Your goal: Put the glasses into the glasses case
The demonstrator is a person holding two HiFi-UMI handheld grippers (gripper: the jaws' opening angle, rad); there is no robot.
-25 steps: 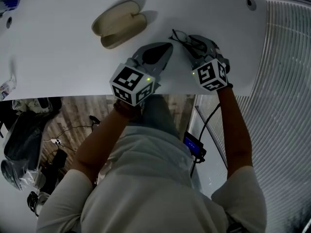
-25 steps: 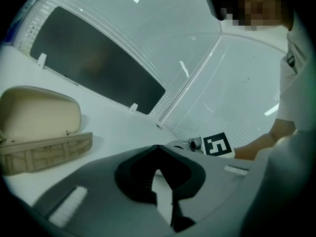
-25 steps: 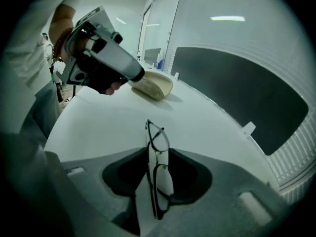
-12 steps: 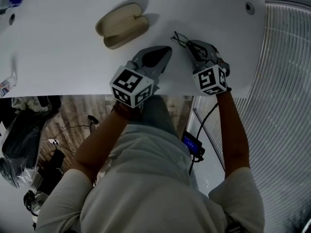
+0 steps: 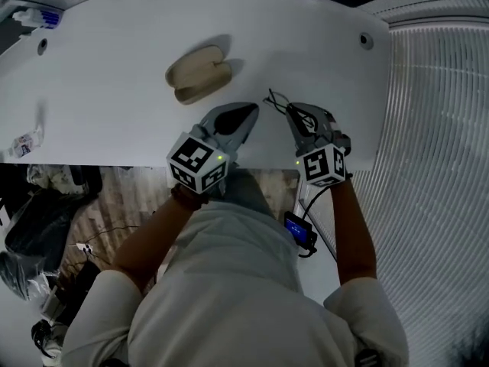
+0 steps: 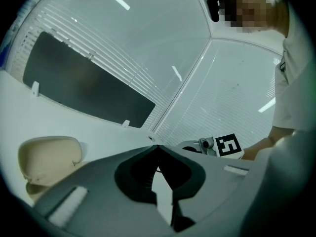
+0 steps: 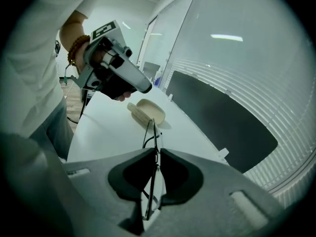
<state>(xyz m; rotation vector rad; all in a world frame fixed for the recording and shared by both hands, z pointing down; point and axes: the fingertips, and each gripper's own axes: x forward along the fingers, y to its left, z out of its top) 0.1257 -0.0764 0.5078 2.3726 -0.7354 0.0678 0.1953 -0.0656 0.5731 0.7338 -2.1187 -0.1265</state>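
A beige glasses case lies open on the white table; it also shows in the left gripper view and the right gripper view. My right gripper is shut on the thin black-framed glasses, held above the table's front right part. In its own view the glasses stand edge-on between the pressed jaws of the right gripper. My left gripper hovers just left of it, shut and empty, with the tips of the left gripper touching.
Small items lie at the table's left edge and far left corner. Cable holes sit in the tabletop. A dark panel runs behind the table. The table's front edge is right under both grippers.
Both grippers have risen from the tabletop. The right one has gripped the glasses and lifted them; the left has stayed shut and empty.
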